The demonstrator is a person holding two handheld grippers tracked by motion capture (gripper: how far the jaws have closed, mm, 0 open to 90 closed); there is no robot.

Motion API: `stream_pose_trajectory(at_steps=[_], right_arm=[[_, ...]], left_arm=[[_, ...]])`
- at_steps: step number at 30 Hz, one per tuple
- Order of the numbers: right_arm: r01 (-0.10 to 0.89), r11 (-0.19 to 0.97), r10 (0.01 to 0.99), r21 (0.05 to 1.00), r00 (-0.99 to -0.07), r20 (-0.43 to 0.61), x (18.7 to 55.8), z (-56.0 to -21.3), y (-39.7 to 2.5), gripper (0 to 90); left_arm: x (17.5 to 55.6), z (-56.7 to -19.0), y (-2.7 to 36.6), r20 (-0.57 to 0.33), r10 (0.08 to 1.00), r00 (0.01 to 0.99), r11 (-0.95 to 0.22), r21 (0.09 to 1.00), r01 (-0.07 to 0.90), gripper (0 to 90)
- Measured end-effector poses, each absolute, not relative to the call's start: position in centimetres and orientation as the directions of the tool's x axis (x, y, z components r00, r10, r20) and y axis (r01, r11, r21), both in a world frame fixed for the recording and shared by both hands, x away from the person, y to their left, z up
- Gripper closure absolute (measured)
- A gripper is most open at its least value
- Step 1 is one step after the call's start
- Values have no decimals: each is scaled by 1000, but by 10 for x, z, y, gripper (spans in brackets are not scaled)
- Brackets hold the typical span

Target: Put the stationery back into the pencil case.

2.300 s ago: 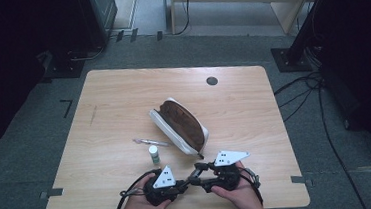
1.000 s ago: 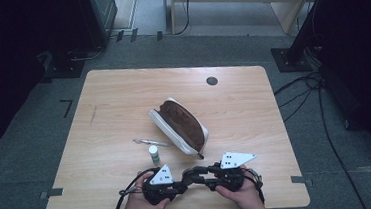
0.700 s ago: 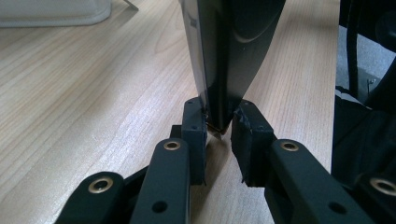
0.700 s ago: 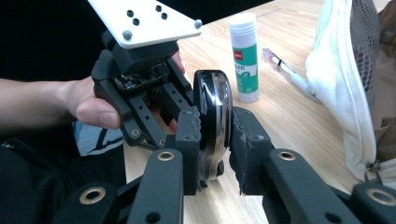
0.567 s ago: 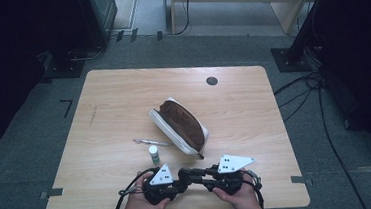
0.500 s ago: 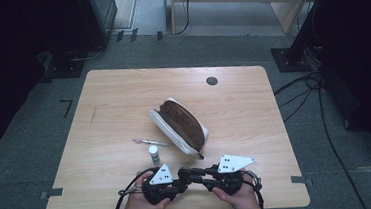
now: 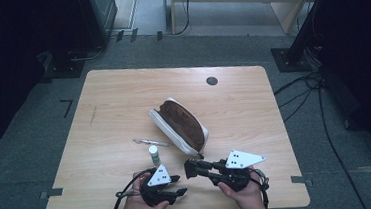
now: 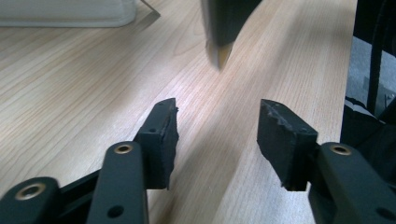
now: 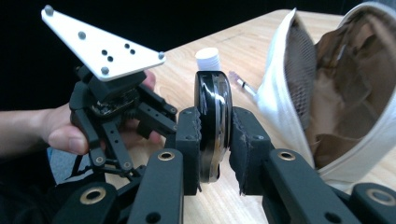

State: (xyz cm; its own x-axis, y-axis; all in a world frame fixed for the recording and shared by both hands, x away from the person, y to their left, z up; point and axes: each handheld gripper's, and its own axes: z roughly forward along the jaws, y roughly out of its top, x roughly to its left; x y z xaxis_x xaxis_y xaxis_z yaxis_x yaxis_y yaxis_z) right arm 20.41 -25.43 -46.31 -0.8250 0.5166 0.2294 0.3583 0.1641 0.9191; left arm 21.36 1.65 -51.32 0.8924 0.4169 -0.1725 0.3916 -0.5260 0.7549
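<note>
right gripper (image 9: 215,140) around black disc (image 9: 212,121)

In the left gripper view a dark pointed shape (image 8: 223,28) at the top edge is blurred and cut off. The white pouch (image 9: 327,93) runs off the right gripper view's right edge, its brown contents unclear. The black disc (image 9: 212,123) is half hidden between jaw pads.

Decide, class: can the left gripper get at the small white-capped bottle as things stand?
Probably yes. The left gripper is open and holds nothing, and the bottle stands just beyond it on bare table.
</note>
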Motion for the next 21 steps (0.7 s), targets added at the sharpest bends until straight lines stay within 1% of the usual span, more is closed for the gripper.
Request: stream_pose_trajectory(at_steps=[3, 15, 21], right_arm=[[352, 156, 540, 923, -813, 218, 204, -455, -259, 744], [344, 130, 589, 930, -781, 206, 206, -438, -265, 744], [341, 119, 609, 932, -767, 203, 210, -429, -267, 744]], left_arm=[[211, -509, 20, -160, 425, 891, -516, 766, 384, 458], [207, -485, 31, -150, 445, 883, -424, 833, 355, 454], [208, -475, 34, -141, 455, 879, -408, 845, 346, 458]])
